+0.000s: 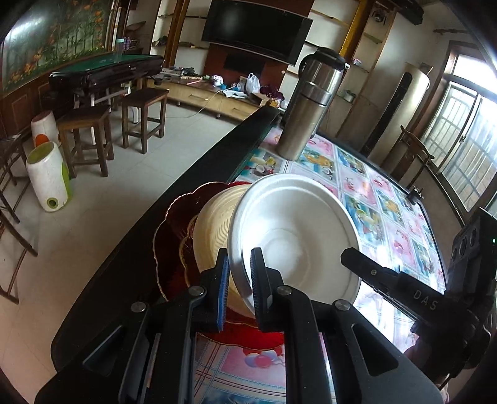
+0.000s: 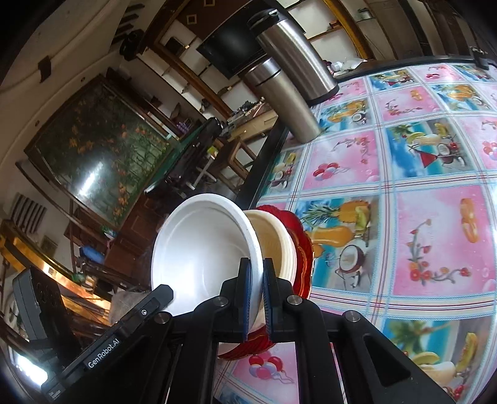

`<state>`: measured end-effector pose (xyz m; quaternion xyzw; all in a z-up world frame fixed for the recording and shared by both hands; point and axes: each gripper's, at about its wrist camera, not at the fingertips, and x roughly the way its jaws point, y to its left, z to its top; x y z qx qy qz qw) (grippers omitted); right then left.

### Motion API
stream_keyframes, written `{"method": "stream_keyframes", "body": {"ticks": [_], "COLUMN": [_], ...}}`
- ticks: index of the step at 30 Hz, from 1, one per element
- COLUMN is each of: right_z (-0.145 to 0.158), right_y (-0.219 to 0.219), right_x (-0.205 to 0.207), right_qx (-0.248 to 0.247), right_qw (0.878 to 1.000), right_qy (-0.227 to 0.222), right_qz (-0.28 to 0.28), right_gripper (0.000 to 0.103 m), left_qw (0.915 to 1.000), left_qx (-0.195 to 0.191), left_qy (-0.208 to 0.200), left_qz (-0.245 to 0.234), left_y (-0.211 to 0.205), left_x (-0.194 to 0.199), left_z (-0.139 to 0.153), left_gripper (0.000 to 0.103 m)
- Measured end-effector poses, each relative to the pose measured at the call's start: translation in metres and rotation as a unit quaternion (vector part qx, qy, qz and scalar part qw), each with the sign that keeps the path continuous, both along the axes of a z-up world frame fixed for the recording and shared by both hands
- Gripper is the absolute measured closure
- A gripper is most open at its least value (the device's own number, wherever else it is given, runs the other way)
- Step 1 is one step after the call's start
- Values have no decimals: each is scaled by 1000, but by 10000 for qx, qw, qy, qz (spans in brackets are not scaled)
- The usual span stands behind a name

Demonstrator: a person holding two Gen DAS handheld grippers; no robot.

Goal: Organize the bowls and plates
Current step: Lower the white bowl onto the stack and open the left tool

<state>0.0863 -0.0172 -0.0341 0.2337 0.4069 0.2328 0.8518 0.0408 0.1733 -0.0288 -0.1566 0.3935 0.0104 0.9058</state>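
At lower centre of both views, left gripper [image 1: 239, 279] and right gripper [image 2: 255, 296] both pinched on white bowl [image 1: 295, 236] rim, nesting it into cream bowl [image 1: 214, 230] on red plate [image 1: 174, 236]; next, probably lowering level, then releasing.

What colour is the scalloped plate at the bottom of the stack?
Deep red with a gold-trimmed edge; the red plate shows best in the left wrist view, beneath the cream bowl.

I'm in a home living room: a wall television [image 1: 256, 29] hangs above a low cabinet [image 1: 211, 96], wooden stools [image 1: 143, 116] left of it, my fruit-print tabletop [image 1: 372, 192] nearer.
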Motion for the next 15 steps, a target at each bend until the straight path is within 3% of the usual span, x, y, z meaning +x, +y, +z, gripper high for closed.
{"method": "stream_keyframes", "body": {"ticks": [8, 15], "right_z": [-20, -21], "right_y": [15, 20], "right_x": [9, 7], "right_qx": [-377, -532], "right_qw": [9993, 9986], "right_qy": [64, -59], "right_qz": [-13, -42], "right_gripper": [92, 91], "left_qw": [9999, 9998], "left_qx": [21, 15], "left_qy": [116, 158], "left_qz": [-31, 83], "left_y": [2, 7], "left_x": [3, 4], "left_z": [-11, -14], "left_gripper": [92, 92]}}
